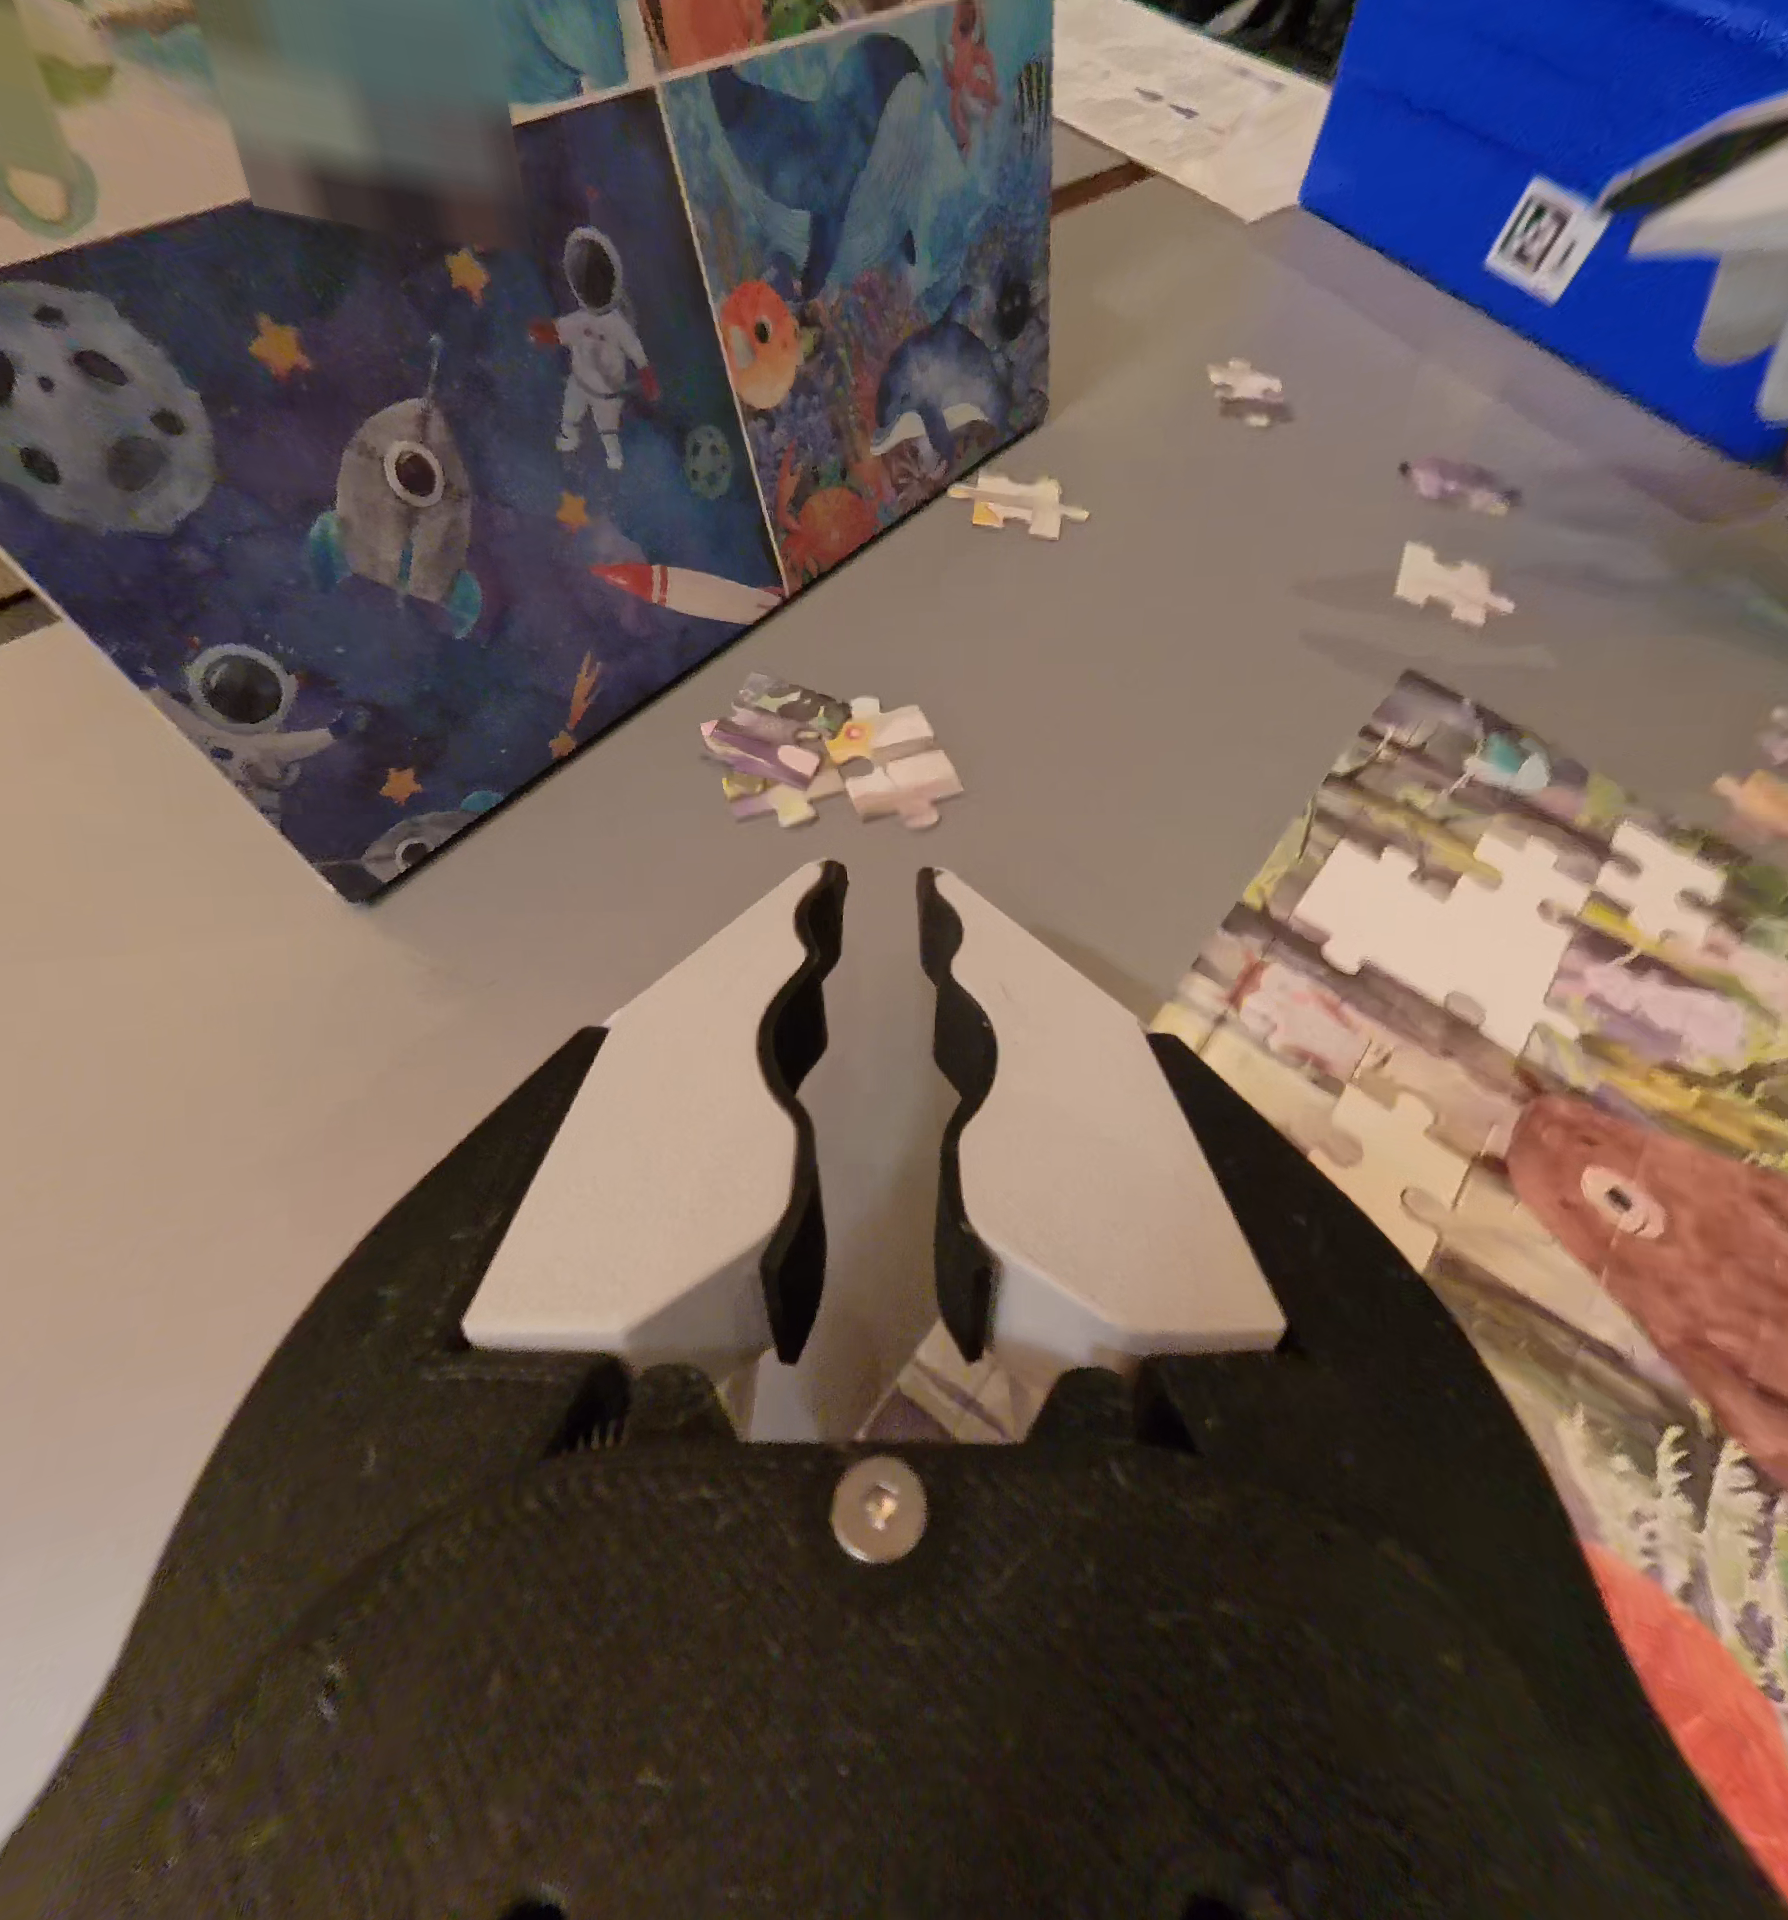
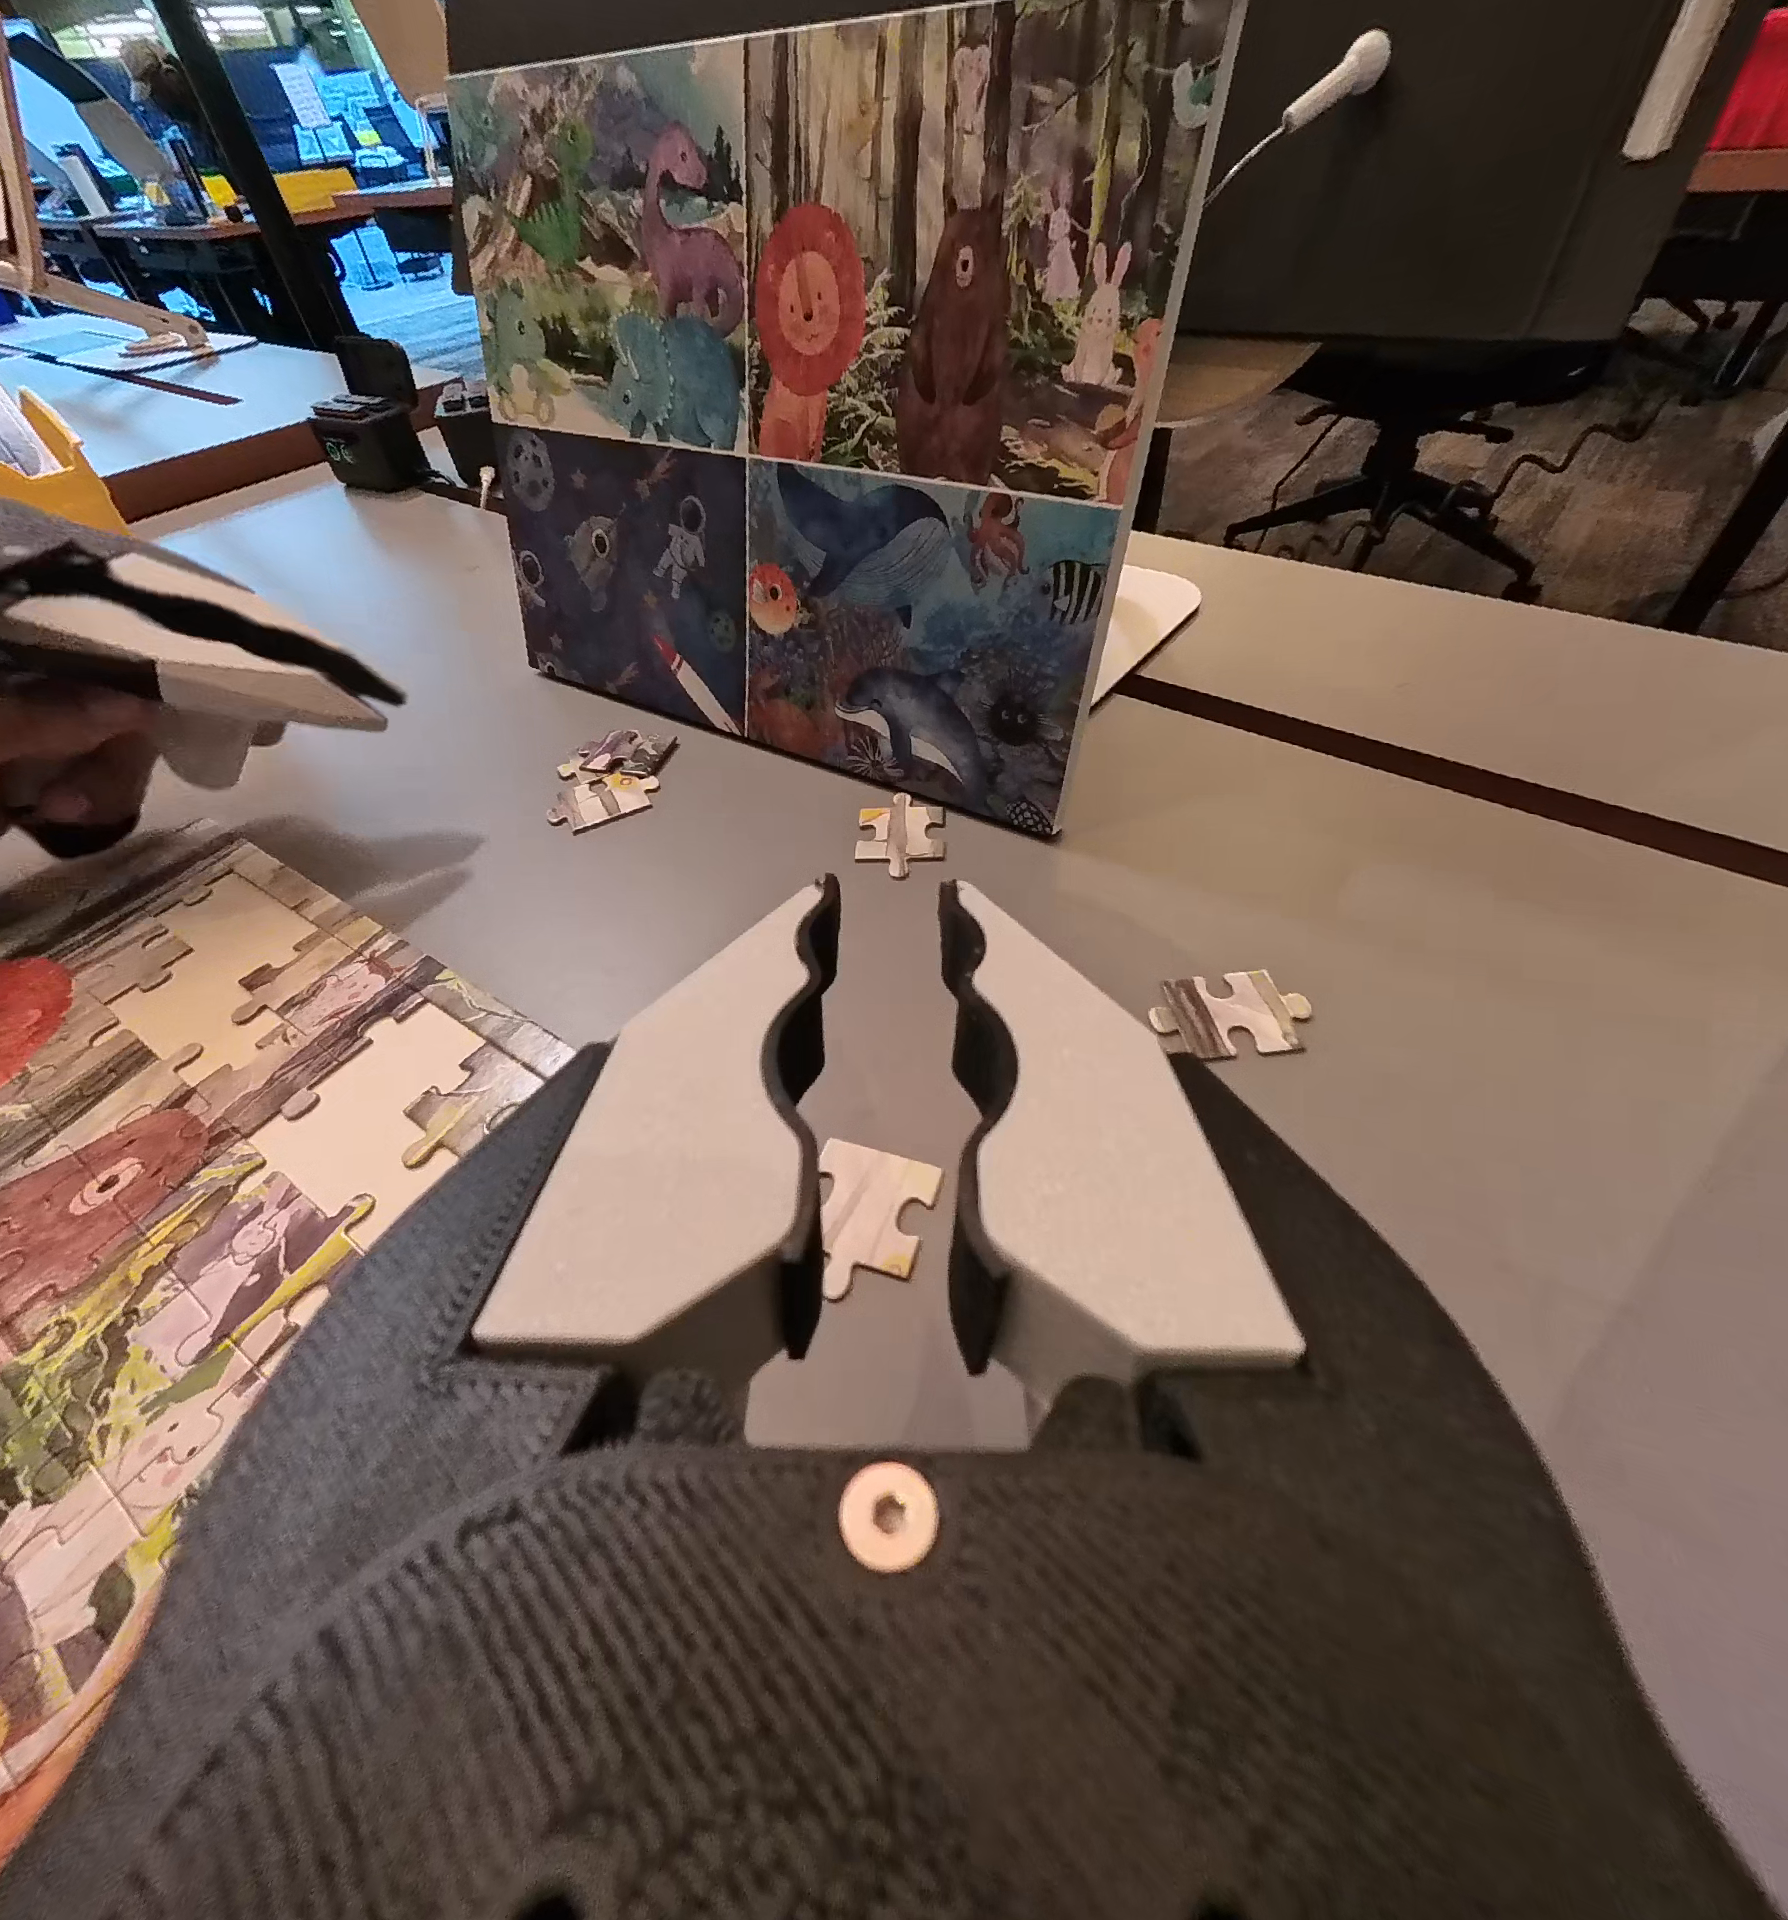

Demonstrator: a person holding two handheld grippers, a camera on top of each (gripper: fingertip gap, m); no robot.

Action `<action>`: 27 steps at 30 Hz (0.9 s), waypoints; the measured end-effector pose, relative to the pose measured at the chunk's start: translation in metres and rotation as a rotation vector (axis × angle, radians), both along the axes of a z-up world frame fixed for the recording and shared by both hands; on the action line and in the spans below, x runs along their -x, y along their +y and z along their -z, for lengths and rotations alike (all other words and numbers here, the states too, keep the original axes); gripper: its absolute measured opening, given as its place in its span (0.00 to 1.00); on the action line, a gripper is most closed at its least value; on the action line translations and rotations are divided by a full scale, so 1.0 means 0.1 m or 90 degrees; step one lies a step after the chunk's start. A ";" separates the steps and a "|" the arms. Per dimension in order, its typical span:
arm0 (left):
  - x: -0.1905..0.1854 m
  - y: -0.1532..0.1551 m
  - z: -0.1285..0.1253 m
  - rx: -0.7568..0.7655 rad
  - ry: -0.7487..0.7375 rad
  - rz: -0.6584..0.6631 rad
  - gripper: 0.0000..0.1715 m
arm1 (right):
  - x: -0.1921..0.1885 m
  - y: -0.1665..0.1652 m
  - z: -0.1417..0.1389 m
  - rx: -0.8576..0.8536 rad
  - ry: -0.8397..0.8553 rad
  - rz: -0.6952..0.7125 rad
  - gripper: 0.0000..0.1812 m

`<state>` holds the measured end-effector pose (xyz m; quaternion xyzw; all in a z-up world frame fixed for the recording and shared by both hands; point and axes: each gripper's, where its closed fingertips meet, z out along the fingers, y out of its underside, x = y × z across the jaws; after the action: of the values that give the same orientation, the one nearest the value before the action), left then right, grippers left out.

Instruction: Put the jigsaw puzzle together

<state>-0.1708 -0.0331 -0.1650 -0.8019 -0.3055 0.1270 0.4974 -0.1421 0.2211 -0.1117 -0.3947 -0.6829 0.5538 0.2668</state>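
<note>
Left wrist view: left gripper [image 1: 882, 873] has its jaws a narrow gap apart, nothing between them, hovering above the grey table [image 1: 246, 987]. Landmark is the puzzle box [image 1: 454, 436], standing upright. A small cluster of pieces [image 1: 833, 748] lies just in front of the box's near corner, straight ahead of the fingertips. The assembled puzzle [image 1: 1555, 1195] lies well to the right of the box, with a bare hole [image 1: 1441, 925] in its upper part. Risk: the cluster's pieces overlap, so a pinch may lift two or scatter the rest. The jaw gap looks too narrow to straddle a flat piece without widening first.

Right wrist view: right gripper [image 2: 888, 888] is also only slightly parted and holds nothing. A loose pale piece [image 2: 874, 1210] lies flat on the table below the fingers, in front of the box and apart from it. Another single piece [image 2: 900, 831] sits just beside the box's near bottom edge; a third [image 2: 1233, 1013] lies farther out to the right. Risk: a flat piece on a smooth table may slide away or tilt when the pads close on its edge. The left gripper hangs over the puzzle's far side, so both heading for the hole could collide. A sideways push on the puzzle could split joined rows.
</note>
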 end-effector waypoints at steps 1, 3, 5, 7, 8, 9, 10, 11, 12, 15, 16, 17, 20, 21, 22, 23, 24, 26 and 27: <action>0.04 0.03 -0.05 -0.018 -0.016 0.008 0.09 | 0.00 0.01 0.00 0.002 0.000 0.000 0.10; 0.18 0.08 -0.12 -0.012 -0.019 0.017 0.15 | 0.00 0.02 0.00 0.003 0.000 0.002 0.10; 0.38 0.12 -0.10 0.044 0.009 0.019 0.19 | 0.01 0.02 0.00 0.003 -0.001 0.004 0.10; 0.53 0.20 -0.04 0.076 0.017 0.030 0.21 | 0.01 0.03 0.01 0.002 -0.002 0.005 0.10; 0.57 0.26 0.01 0.081 0.003 0.040 0.22 | 0.01 0.03 0.02 0.003 -0.003 0.005 0.10; 0.60 0.30 0.07 0.086 -0.015 0.047 0.22 | 0.01 0.02 0.02 0.004 -0.005 0.004 0.10; 0.61 0.33 0.12 0.091 -0.031 0.055 0.22 | 0.01 0.02 0.03 0.005 -0.007 0.002 0.10; 0.62 0.35 0.16 0.097 -0.043 0.060 0.22 | 0.02 0.01 0.05 0.006 -0.010 0.000 0.10; 0.63 0.37 0.20 0.104 -0.051 0.066 0.22 | 0.02 0.00 0.06 0.006 -0.012 -0.002 0.10; 0.63 0.38 0.33 0.141 -0.077 0.086 0.23 | 0.01 -0.03 0.07 0.001 -0.016 -0.007 0.10; 0.62 0.37 0.37 0.154 -0.086 0.089 0.23 | 0.01 -0.04 0.07 0.000 -0.014 -0.009 0.10; 0.61 0.37 0.42 0.165 -0.101 0.090 0.23 | 0.01 -0.04 0.07 -0.002 -0.013 -0.009 0.10; 0.62 0.35 0.45 0.166 -0.106 0.070 0.20 | 0.00 -0.04 0.05 -0.005 -0.010 -0.008 0.10; 0.61 0.35 0.45 0.166 -0.106 0.068 0.19 | 0.00 -0.04 0.05 -0.004 -0.010 -0.008 0.10; 0.60 0.35 0.45 0.165 -0.105 0.069 0.19 | 0.00 -0.04 0.05 -0.003 -0.010 -0.008 0.10; 0.59 0.34 0.44 0.164 -0.104 0.072 0.19 | 0.00 -0.04 0.05 -0.001 -0.010 -0.007 0.10; 0.57 0.34 0.42 0.160 -0.101 0.073 0.19 | 0.01 -0.03 0.05 -0.001 -0.010 -0.007 0.10; 0.53 0.34 0.32 0.141 -0.087 0.072 0.17 | 0.01 -0.03 0.05 0.000 -0.010 -0.006 0.10; 0.50 0.34 0.24 0.128 -0.077 0.073 0.16 | 0.01 -0.03 0.05 0.000 -0.010 -0.005 0.10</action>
<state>-0.2206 0.0007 -0.1891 -0.8700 -0.2743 0.0799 0.4018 -0.1428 0.2186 -0.1166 -0.3961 -0.6863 0.5522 0.2592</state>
